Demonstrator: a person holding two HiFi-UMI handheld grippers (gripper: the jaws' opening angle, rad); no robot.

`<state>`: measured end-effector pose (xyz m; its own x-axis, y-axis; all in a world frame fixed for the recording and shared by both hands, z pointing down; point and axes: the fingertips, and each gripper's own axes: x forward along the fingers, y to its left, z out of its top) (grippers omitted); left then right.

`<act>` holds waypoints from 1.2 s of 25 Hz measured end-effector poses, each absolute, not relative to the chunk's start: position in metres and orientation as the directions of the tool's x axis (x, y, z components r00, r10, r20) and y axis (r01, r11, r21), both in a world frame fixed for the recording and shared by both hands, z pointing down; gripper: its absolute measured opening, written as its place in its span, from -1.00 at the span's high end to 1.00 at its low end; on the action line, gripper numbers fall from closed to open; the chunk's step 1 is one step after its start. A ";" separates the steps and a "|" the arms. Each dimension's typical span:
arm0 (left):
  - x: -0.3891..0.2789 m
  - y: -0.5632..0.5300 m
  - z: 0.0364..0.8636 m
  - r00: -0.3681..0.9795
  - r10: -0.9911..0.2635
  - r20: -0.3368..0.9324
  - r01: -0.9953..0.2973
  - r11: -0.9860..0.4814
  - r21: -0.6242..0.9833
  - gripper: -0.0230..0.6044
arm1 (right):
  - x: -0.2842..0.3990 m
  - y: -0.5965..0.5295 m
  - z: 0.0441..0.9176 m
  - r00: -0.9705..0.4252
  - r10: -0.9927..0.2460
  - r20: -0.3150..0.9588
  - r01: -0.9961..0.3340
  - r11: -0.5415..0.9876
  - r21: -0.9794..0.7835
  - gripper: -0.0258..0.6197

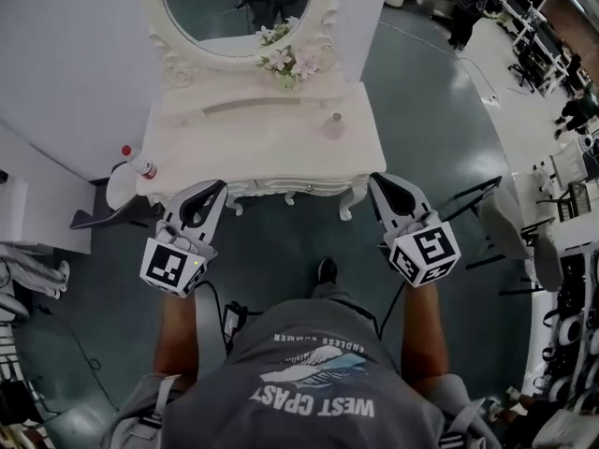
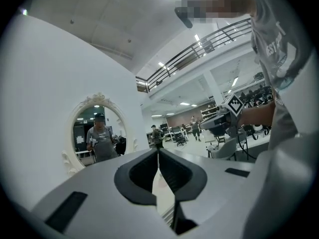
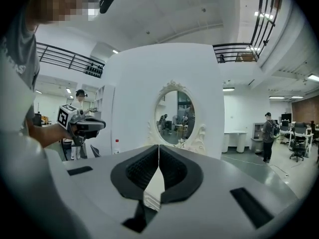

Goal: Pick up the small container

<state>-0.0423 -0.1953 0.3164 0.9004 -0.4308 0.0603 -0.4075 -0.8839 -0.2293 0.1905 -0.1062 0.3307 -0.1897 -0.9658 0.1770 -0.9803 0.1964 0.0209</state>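
Near the counter's [image 1: 253, 148] right edge stands the small container [image 1: 334, 125], untouched. Just off the front edge hang the left gripper [image 1: 215, 189] and right gripper [image 1: 378, 181], fingers [image 3: 142, 172] pressed together and empty. Approach looks to be the step in hand. Next, the nearer right gripper must open and reach in.

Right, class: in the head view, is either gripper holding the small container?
No, the small container stands untouched on the white dressing table.
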 end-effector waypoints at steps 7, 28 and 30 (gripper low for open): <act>0.004 -0.224 0.332 0.889 -0.451 0.085 -0.426 -0.880 -0.212 0.85 | 0.228 -0.146 0.344 -0.257 -0.948 0.189 -0.964 0.266 0.022 0.84; 0.160 -0.296 0.430 0.933 -0.289 0.212 -0.272 -0.956 -0.106 0.84 | 0.344 -0.159 0.401 -0.125 -0.957 0.263 -0.992 0.121 -0.033 0.84; 0.173 -0.302 0.441 0.936 -0.274 0.221 -0.259 -0.961 -0.093 0.84 | 0.353 -0.155 0.407 -0.107 -0.957 0.271 -0.994 0.102 -0.035 0.84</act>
<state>0.1734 -0.3019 0.4408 0.9359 -0.2740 0.2215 -0.2594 -0.9613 -0.0930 0.3533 -0.1549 0.4073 -0.1074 -0.9566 0.2710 -0.9942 0.1015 -0.0355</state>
